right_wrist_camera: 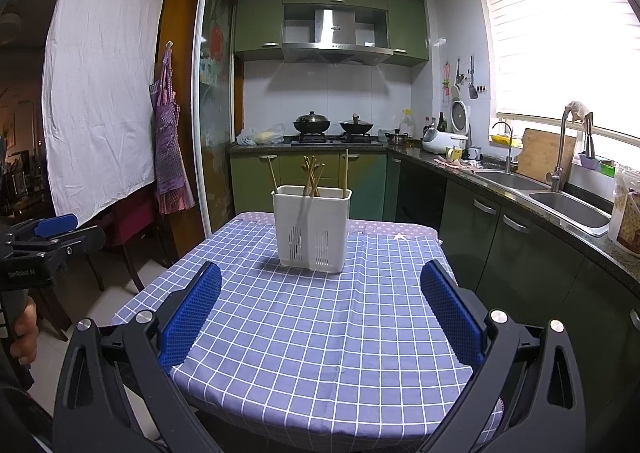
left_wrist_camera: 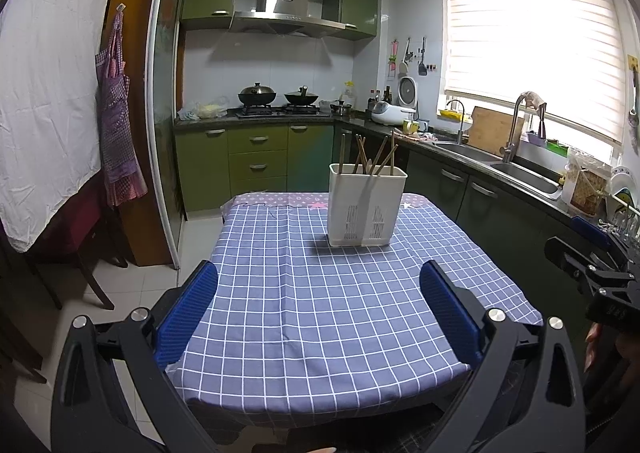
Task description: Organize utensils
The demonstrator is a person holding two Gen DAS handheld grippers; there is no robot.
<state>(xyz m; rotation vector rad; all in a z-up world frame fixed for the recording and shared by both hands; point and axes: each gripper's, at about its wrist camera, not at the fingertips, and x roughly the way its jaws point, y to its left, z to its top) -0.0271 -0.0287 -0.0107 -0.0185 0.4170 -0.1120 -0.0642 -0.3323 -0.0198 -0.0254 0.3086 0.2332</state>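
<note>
Wide kitchen on show, green cabinets wrapping the back wall and the right-hand counter, a bright window blind glowing above a double sink. In front, the table, dressed in a blue checked cloth, fills the middle of both views.

Now the claws. The left gripper hangs above the near edge of the table, spread wide, its 2 blue pads far apart, nothing between them, touching nothing. The right gripper mirrors it: released, fully splayed, empty, poised over the near end of the cloth. Each one peeks into the other's view at the frame edge, and a hand shows on the left one's grip.

And there is the object of the job: 1 white utensil holder, standing upright on the far half of the table, well apart from both claws. It is a rectangular plastic caddy with 2 panels of drain slots low on its front face. Wooden chopsticks poke out of the top, leaning at different angles; I count about 6 sticks, though some overlap and the exact number is hard to tell.

On the stove at the back, 2 dark woks sit with lids on.
</note>
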